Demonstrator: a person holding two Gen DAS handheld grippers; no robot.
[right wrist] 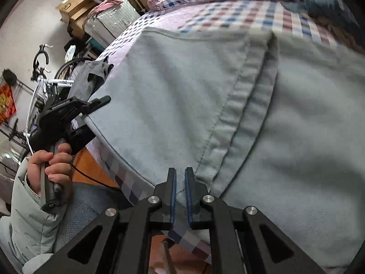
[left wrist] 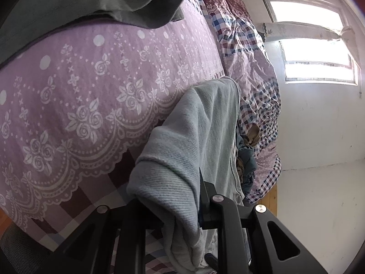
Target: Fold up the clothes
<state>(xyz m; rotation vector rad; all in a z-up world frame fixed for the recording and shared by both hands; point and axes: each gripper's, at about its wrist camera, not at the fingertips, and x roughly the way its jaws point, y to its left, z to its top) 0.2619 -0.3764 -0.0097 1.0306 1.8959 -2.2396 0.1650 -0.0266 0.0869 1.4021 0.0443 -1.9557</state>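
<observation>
A pale blue-green garment lies spread over the bed, a stitched seam running down its middle. At its left edge my left gripper, held by a person's hand, is shut on the fabric. In the left wrist view that gripper has a thick fold of the garment draped over it, hiding one finger. My right gripper hovers over the garment's near edge. Its blue-padded jaws are shut to a thin slit, and nothing is pinched between them.
The bed has a purple rose-patterned cover and a checked quilt bunched toward the window. A dark grey garment lies further along the bed. A bicycle and stacked cardboard boxes stand beside the bed.
</observation>
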